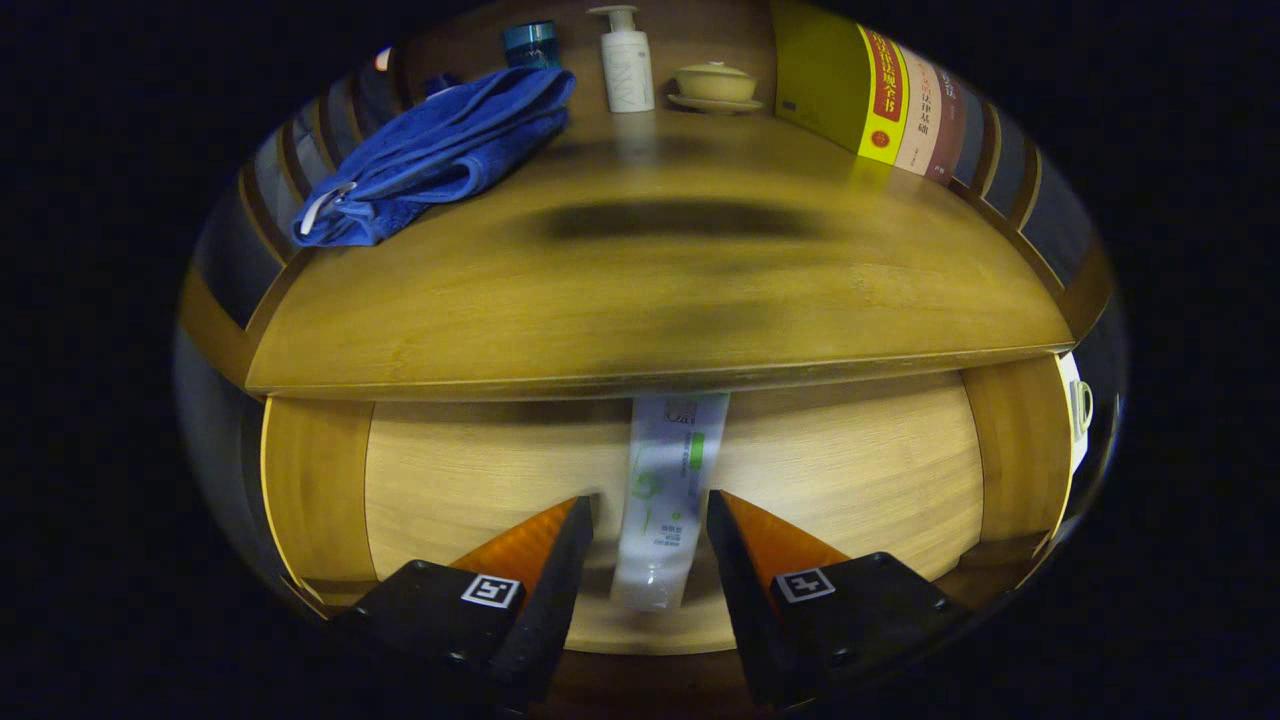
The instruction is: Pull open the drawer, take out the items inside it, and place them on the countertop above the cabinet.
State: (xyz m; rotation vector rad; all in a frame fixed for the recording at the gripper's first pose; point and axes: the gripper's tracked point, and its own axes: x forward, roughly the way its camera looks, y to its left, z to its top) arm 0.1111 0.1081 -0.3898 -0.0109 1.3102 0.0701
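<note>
smooth white plastic tube (668,500) lies in the wooden drawer (450,470), between the gripper's (650,505) spread, released fingers.

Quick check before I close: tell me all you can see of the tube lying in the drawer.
The tube is white, soft-looking plastic with green print and a clear cap at its near end. It lies flat on the open drawer's pale wooden floor, lengthwise, its far end hidden under the countertop edge. It sits between the fingers of the gripper, which stand open either side, gaps showing; no touch visible.
</note>
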